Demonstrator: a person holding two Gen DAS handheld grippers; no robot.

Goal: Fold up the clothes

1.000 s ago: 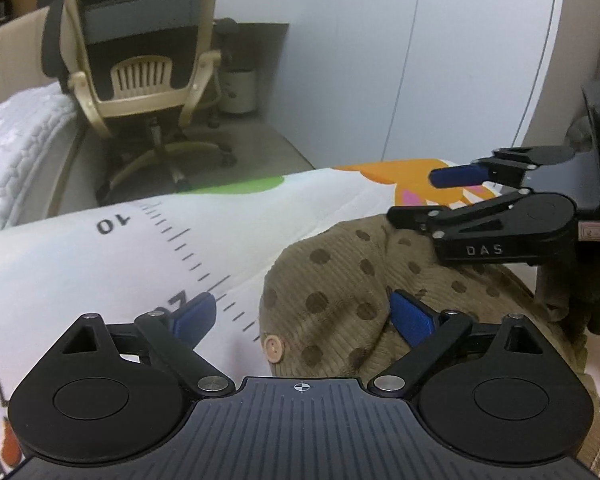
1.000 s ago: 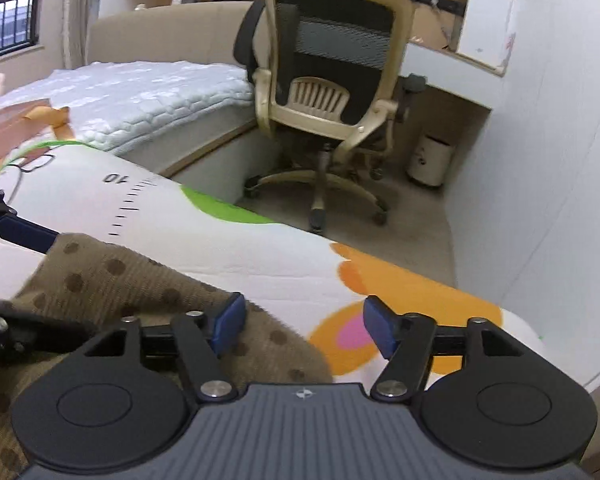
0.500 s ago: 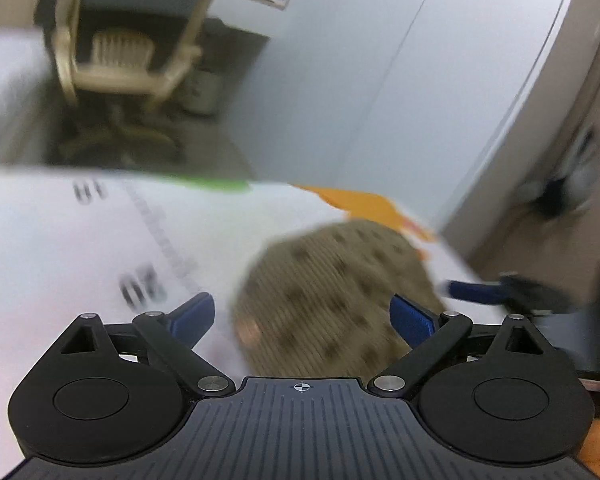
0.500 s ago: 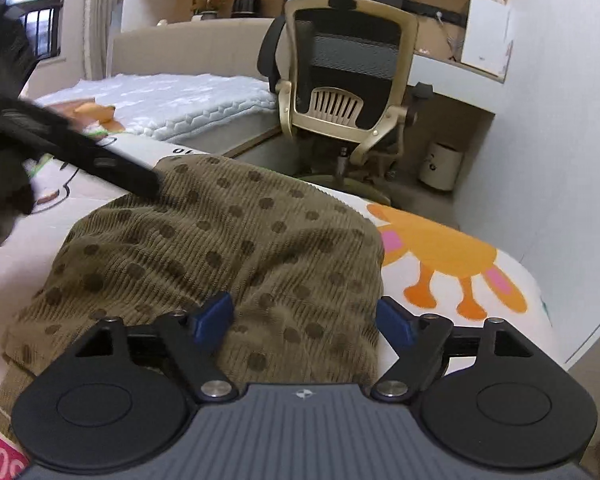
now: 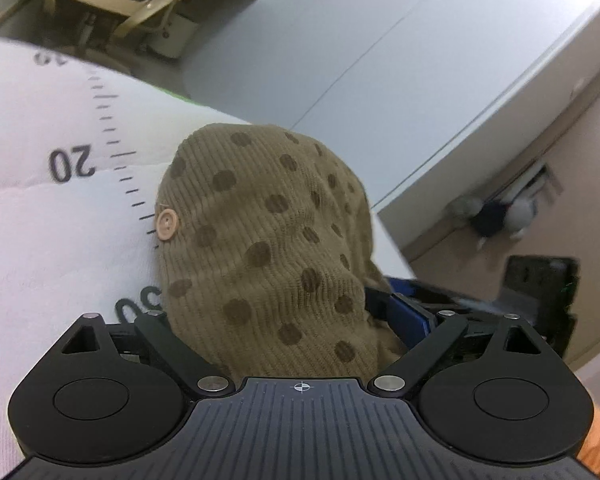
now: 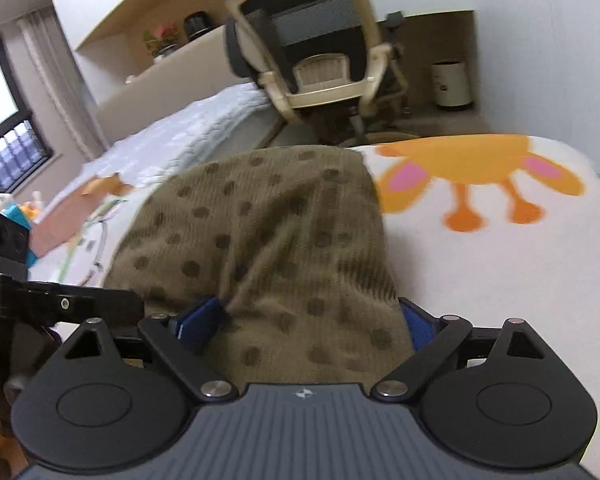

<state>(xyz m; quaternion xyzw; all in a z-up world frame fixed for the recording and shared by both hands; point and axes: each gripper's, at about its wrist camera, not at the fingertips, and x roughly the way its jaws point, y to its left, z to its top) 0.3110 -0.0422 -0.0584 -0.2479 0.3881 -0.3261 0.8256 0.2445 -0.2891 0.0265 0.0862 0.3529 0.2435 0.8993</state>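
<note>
An olive-brown corduroy garment [image 5: 260, 232] with dark dots and a peach button [image 5: 167, 224] lies bunched on a white printed blanket [image 5: 40, 240]. My left gripper [image 5: 300, 312] is open around the garment's near end. The cloth fills the gap and hides the left finger, and the blue right pad [image 5: 410, 316] shows beside it. My right gripper [image 6: 308, 316] is also open, with the garment [image 6: 268, 224] running between its two blue pads [image 6: 202, 320]. Each gripper appears at the edge of the other's view: the right gripper's body [image 5: 540, 296] and the left gripper's arm [image 6: 60, 302].
The blanket [image 6: 500, 264] carries ruler marks and an orange cartoon print [image 6: 472, 168]. Beyond it stand an office chair [image 6: 320, 60], a quilted white bed [image 6: 204, 120], a small bin [image 6: 452, 84] and white cupboard doors [image 5: 340, 40]. A soft toy [image 5: 496, 216] lies on the floor.
Both grippers have swung down onto the garment's near end. Cloth now sits between each pair of fingers. The right gripper's fingers have spread wider. The two grippers have come close together.
</note>
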